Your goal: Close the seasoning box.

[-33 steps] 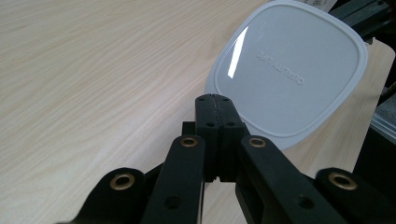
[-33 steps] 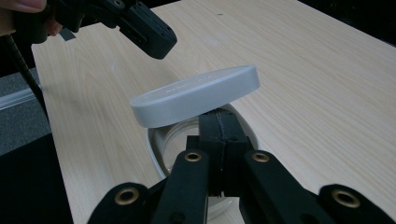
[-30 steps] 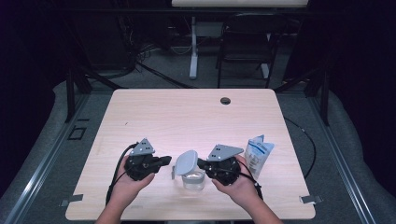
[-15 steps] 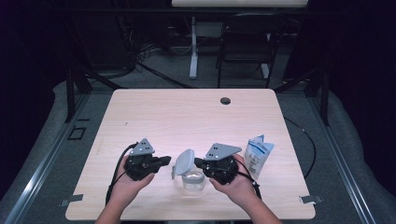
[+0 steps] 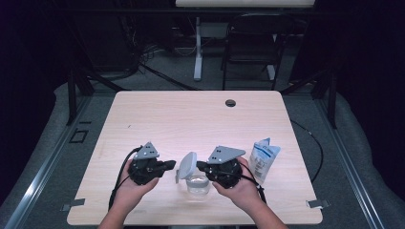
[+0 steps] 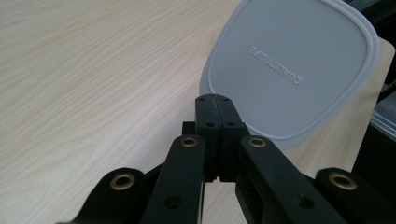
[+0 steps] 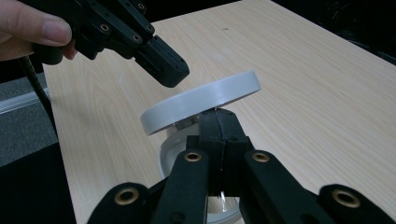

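A grey squarish lid (image 5: 187, 164) stands tilted over a clear container (image 5: 197, 185) near the table's front edge. My left gripper (image 5: 173, 165) is shut, with its tips close to the lid's lettered top face (image 6: 289, 70). In the left gripper view its closed jaws (image 6: 215, 99) sit just in front of the lid's lower edge. My right gripper (image 5: 199, 165) is also shut. Its tips (image 7: 218, 114) sit under the raised rim of the lid (image 7: 201, 105), above the container (image 7: 167, 156). The left gripper (image 7: 170, 72) hovers over the lid's upper side. Whether either gripper touches the lid is unclear.
A blue and white pouch (image 5: 264, 157) stands to the right of my right hand. The wooden table (image 5: 191, 119) has a cable hole (image 5: 230, 102) near its far edge. A chair (image 5: 248, 47) and stand legs are on the floor beyond.
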Demonstrator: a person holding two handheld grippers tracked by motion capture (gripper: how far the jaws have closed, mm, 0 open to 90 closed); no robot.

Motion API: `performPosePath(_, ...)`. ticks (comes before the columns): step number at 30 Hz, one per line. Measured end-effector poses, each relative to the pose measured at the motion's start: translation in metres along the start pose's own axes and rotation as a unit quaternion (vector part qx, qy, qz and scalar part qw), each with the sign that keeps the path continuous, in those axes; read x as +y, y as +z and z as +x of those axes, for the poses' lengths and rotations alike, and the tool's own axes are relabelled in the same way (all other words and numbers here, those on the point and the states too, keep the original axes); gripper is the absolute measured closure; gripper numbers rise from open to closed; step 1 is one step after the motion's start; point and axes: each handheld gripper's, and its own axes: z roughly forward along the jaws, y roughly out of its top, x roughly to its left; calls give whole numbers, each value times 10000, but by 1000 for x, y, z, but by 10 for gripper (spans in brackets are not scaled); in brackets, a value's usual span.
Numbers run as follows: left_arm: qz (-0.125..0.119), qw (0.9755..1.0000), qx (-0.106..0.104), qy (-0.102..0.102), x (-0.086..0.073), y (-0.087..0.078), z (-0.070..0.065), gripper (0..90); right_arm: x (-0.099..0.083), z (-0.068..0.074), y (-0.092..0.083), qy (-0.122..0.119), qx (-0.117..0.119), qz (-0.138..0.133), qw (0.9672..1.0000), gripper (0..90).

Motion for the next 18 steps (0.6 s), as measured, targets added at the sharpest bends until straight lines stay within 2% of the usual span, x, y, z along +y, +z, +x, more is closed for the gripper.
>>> performPosePath(18,-27,10000,14,-36,-1,2,0,900,5,2,2,-32,41,-55,10000,899)
